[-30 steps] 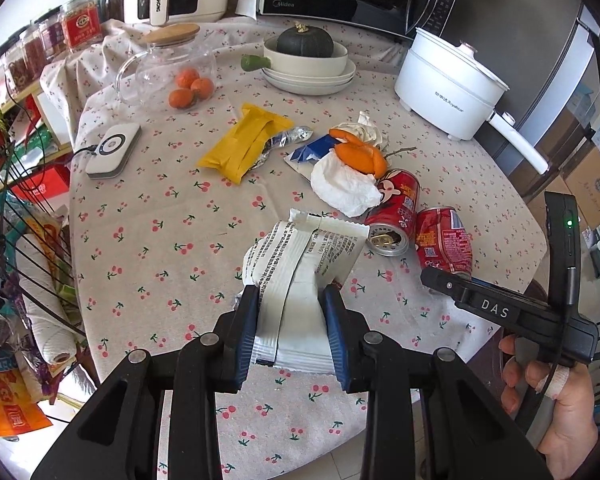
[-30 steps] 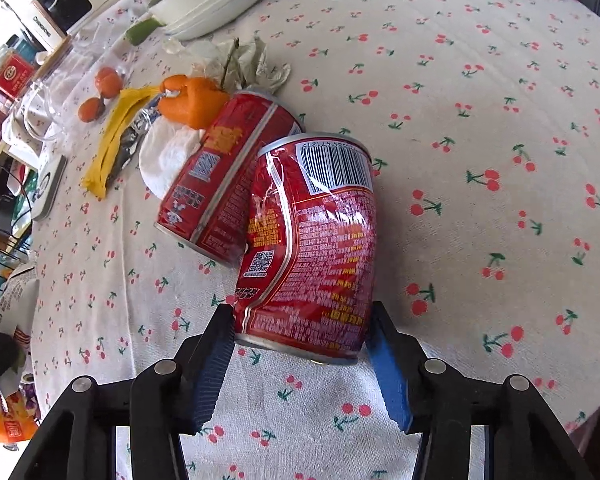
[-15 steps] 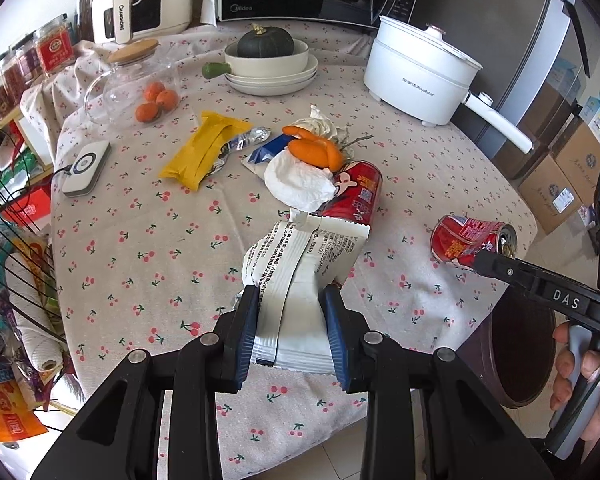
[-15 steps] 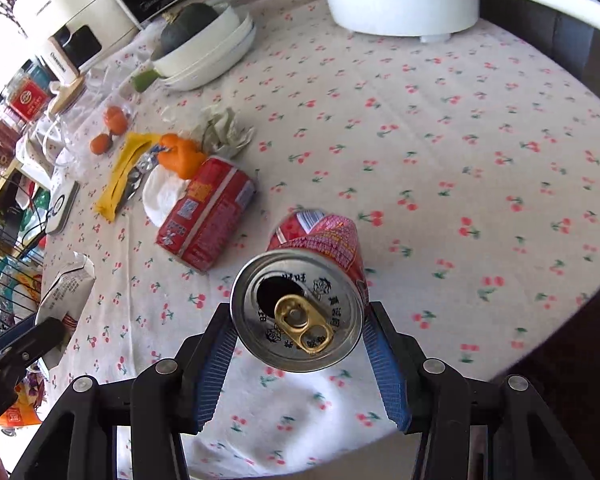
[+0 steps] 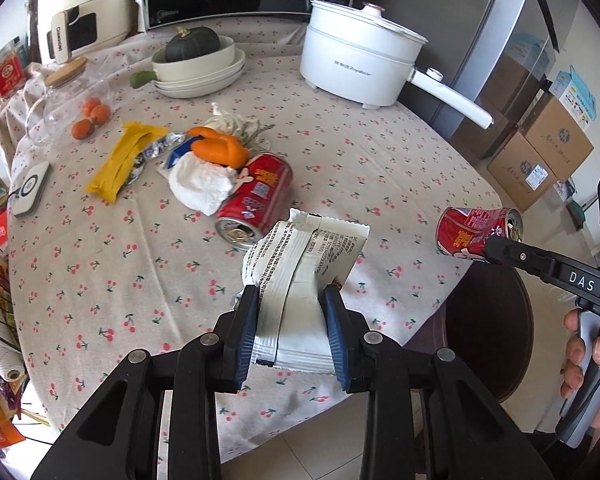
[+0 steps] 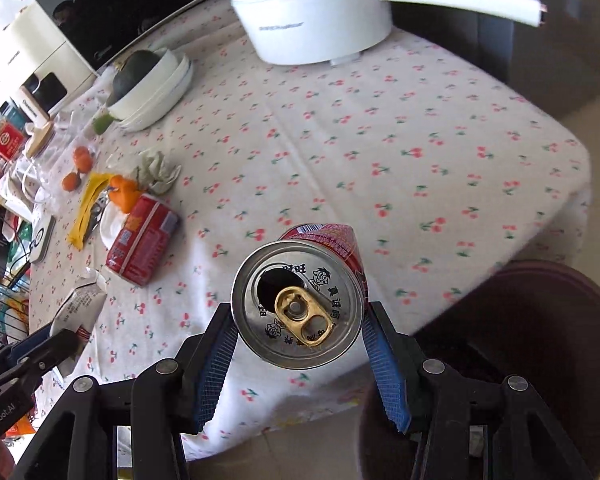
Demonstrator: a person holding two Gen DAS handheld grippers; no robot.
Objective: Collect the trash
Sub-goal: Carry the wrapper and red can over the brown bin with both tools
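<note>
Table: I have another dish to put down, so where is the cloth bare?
Bare cloth lies between the white pot and the lying can, out to the table edge, and on the near left. It is crowded around the tissue, peel and yellow wrapper.

dented red can (image 6: 300, 304) held up off the tabletop, opened top facing the camera, white printed wrapper (image 5: 304, 280) pinched upright, second red can (image 5: 256, 198) lying on its side, crumpled tissue (image 5: 200, 184), orange peel (image 5: 220, 150), yellow wrapper (image 5: 120, 162) on the cloth
</note>
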